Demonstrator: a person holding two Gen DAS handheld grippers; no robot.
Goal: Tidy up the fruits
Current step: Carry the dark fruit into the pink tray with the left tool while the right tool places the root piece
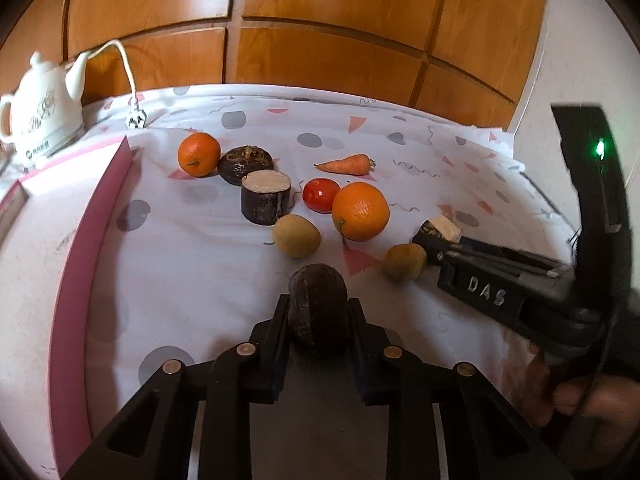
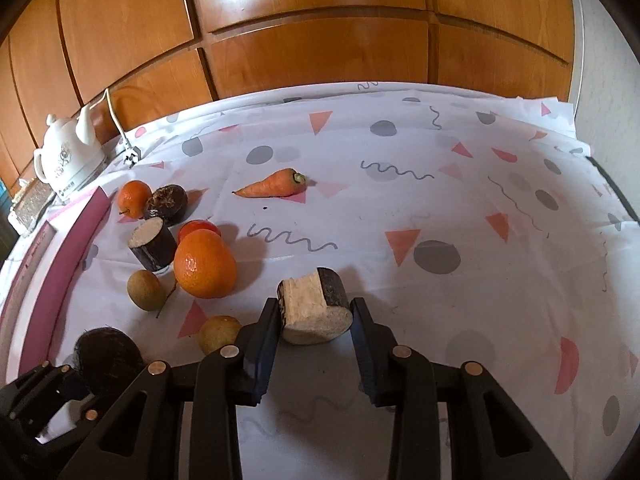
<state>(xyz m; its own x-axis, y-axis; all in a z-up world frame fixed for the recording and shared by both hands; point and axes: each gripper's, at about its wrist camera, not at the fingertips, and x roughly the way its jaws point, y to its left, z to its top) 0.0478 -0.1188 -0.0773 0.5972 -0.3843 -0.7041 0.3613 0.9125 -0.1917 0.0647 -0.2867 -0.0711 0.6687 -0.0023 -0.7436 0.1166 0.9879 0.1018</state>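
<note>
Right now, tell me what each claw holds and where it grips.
Left claw clamps a dark round piece by its sides. Right claw brackets a cut sugarcane chunk at its flanks.

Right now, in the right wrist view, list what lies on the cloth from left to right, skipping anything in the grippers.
Teapot → small orange → round dark piece → big orange → carrot.
</note>
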